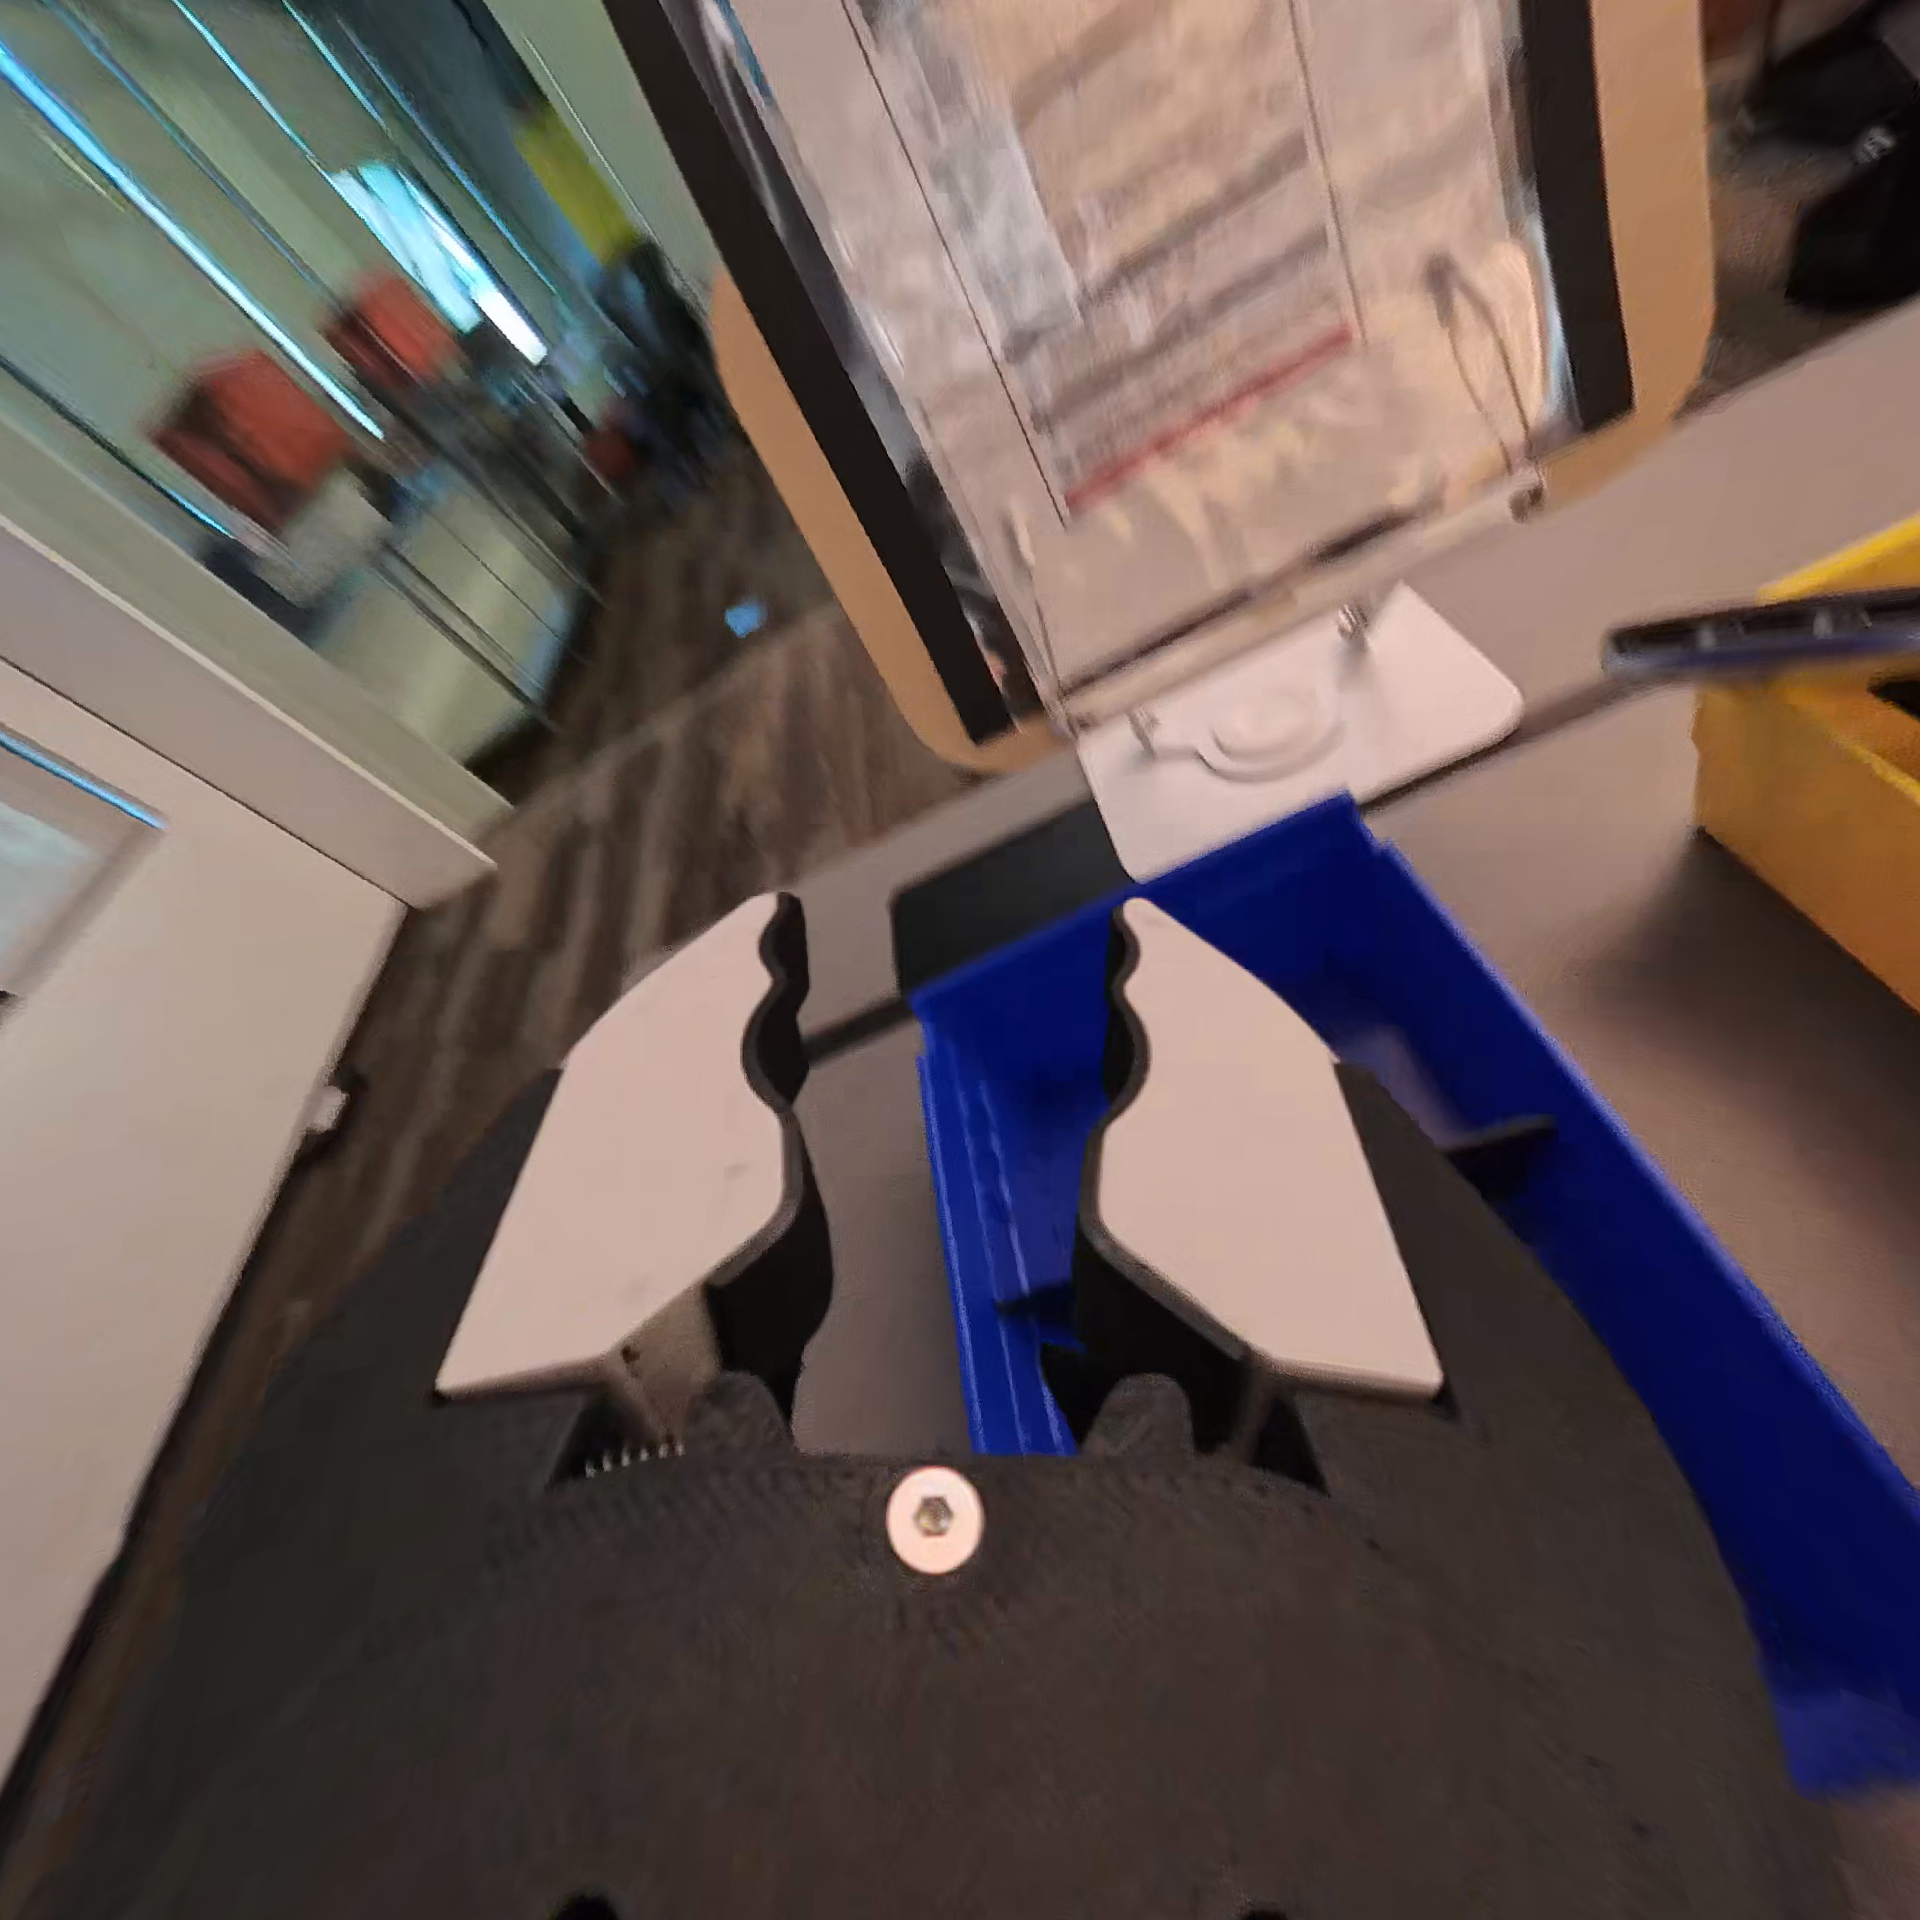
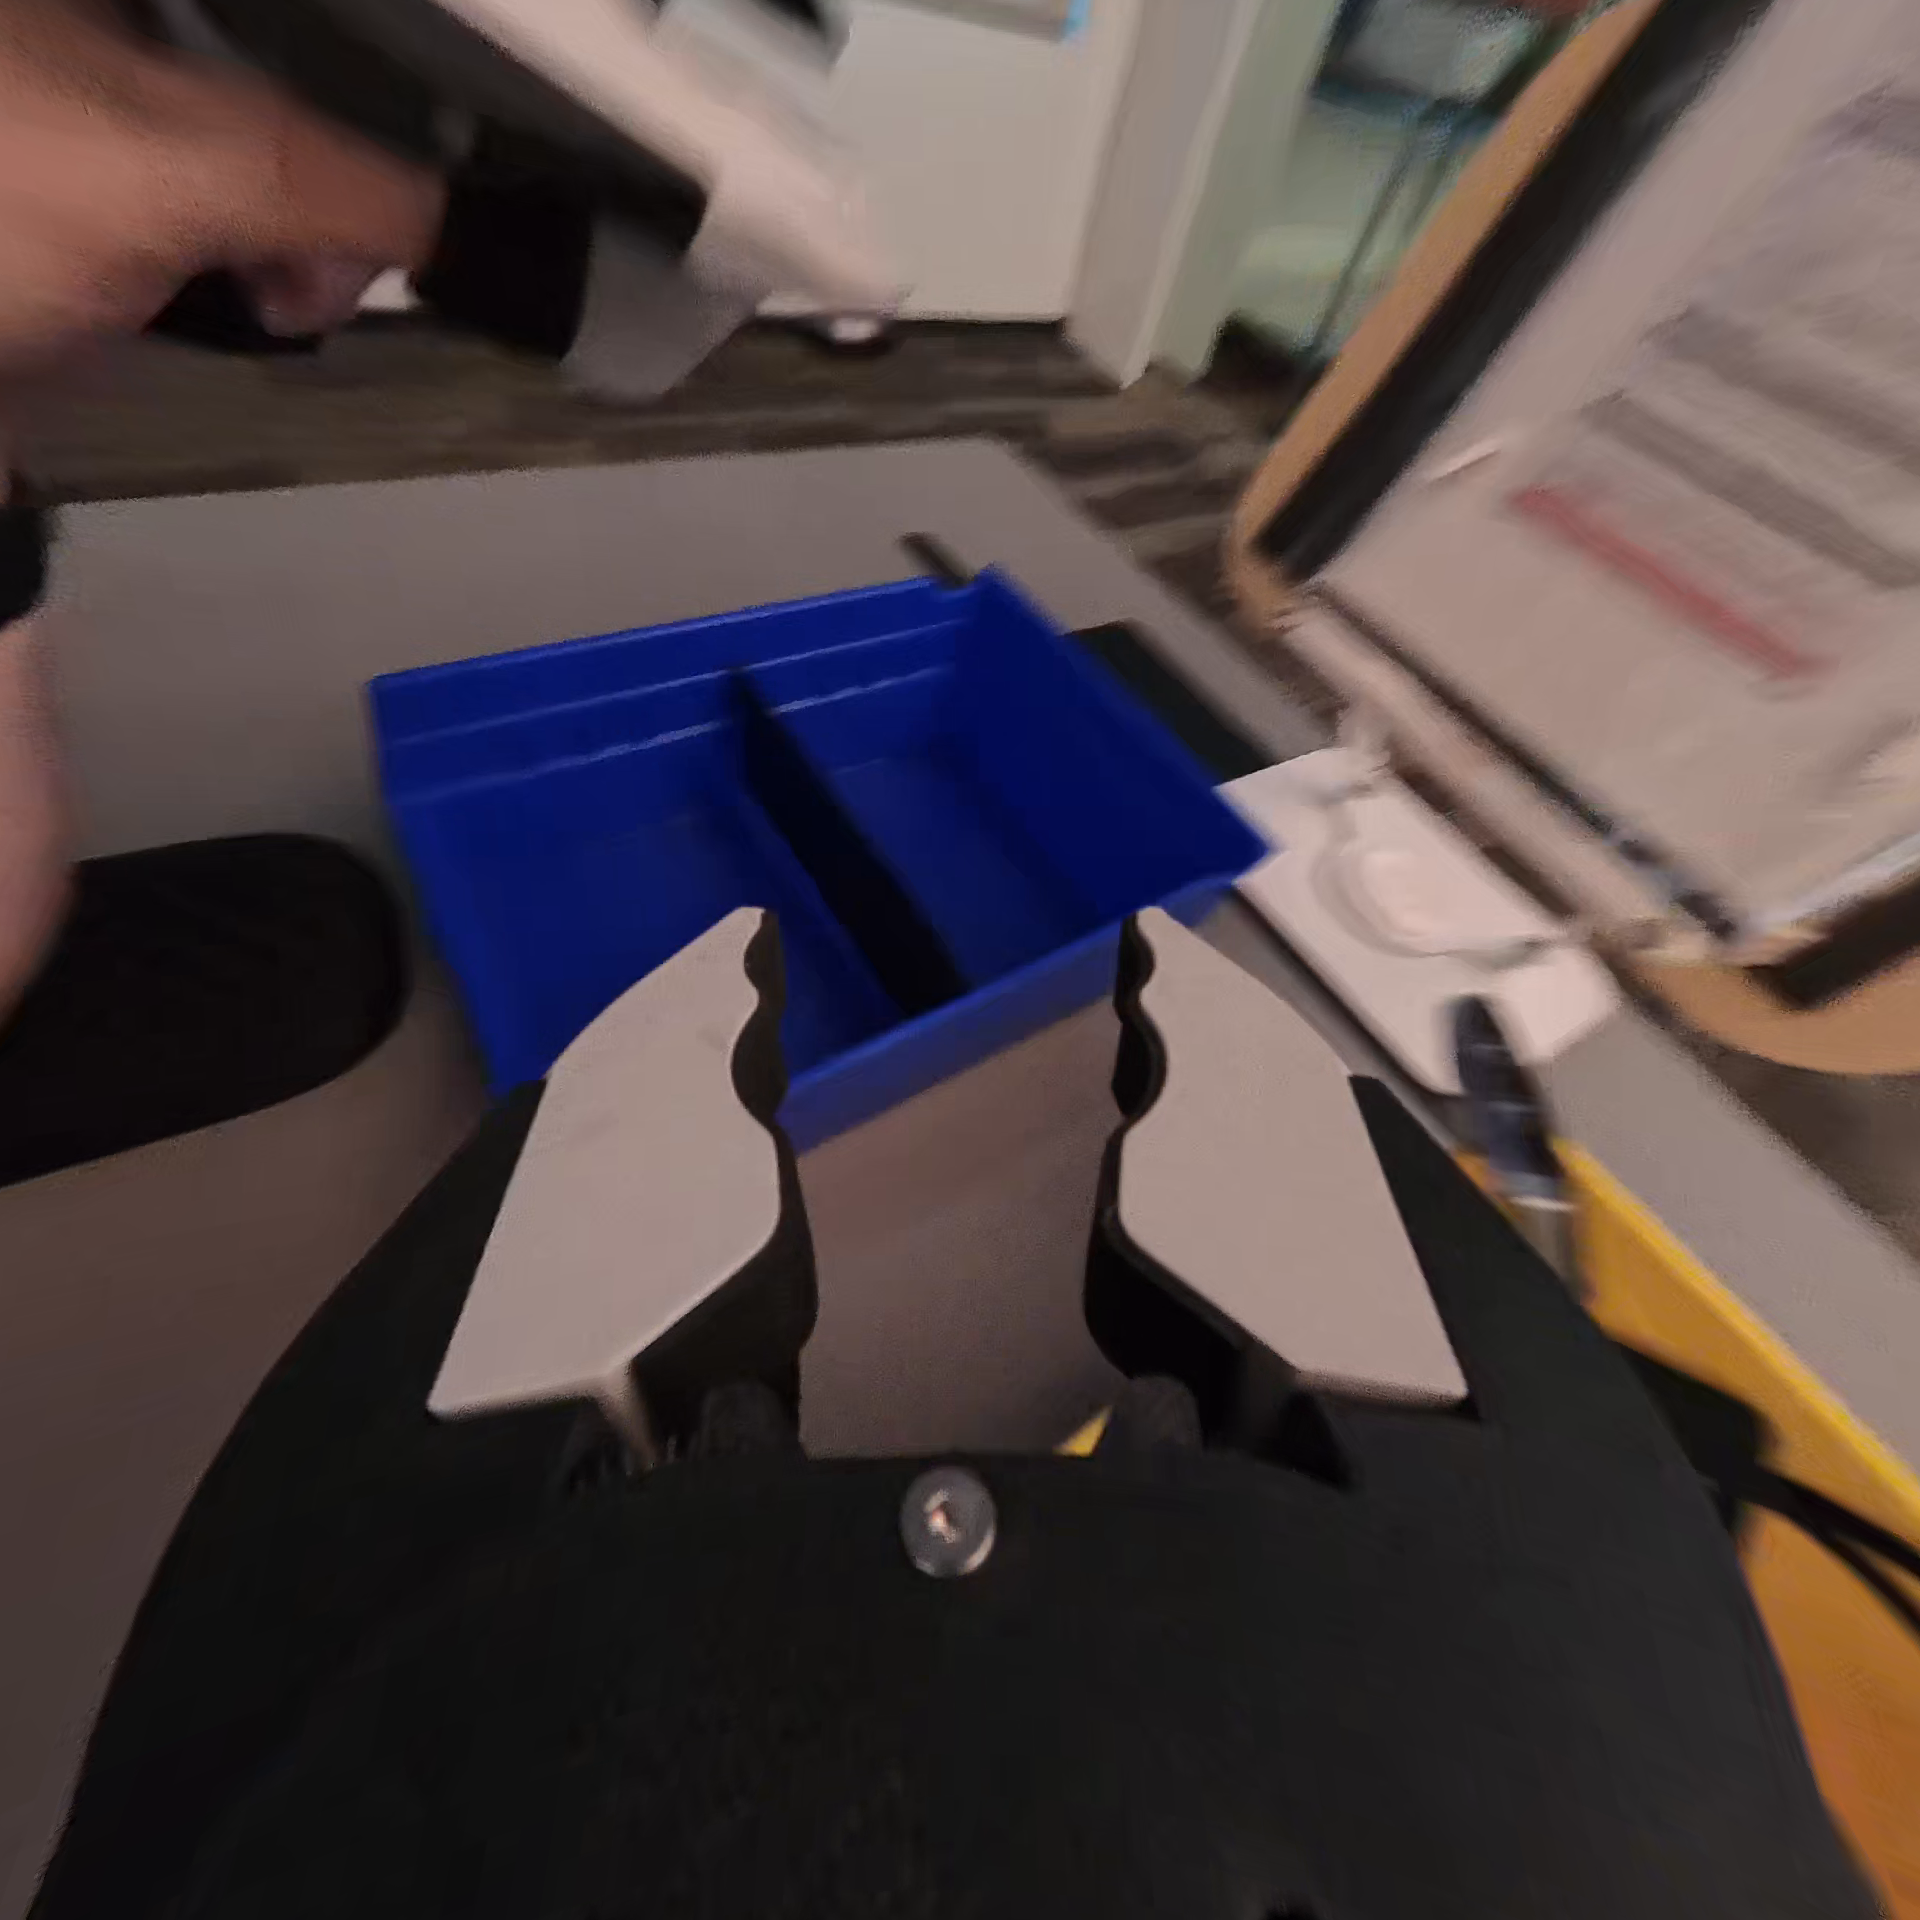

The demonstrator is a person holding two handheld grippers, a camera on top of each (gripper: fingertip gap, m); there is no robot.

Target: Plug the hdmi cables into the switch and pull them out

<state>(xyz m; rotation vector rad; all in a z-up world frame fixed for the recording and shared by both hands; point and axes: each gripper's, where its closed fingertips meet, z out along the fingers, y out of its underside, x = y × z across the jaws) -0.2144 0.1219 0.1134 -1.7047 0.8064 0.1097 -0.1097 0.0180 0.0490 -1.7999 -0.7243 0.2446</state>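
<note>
Our left gripper has its fingers apart, nothing between them; our right gripper likewise, fingers spread and empty. Both hang over the grey bench. Only the right wrist view looks down into the blue bin: a dark divider splits it in two, and both compartments look empty. The left view catches just its side wall, and a yellow box beside it. We see no cables or switch in either view.
</note>
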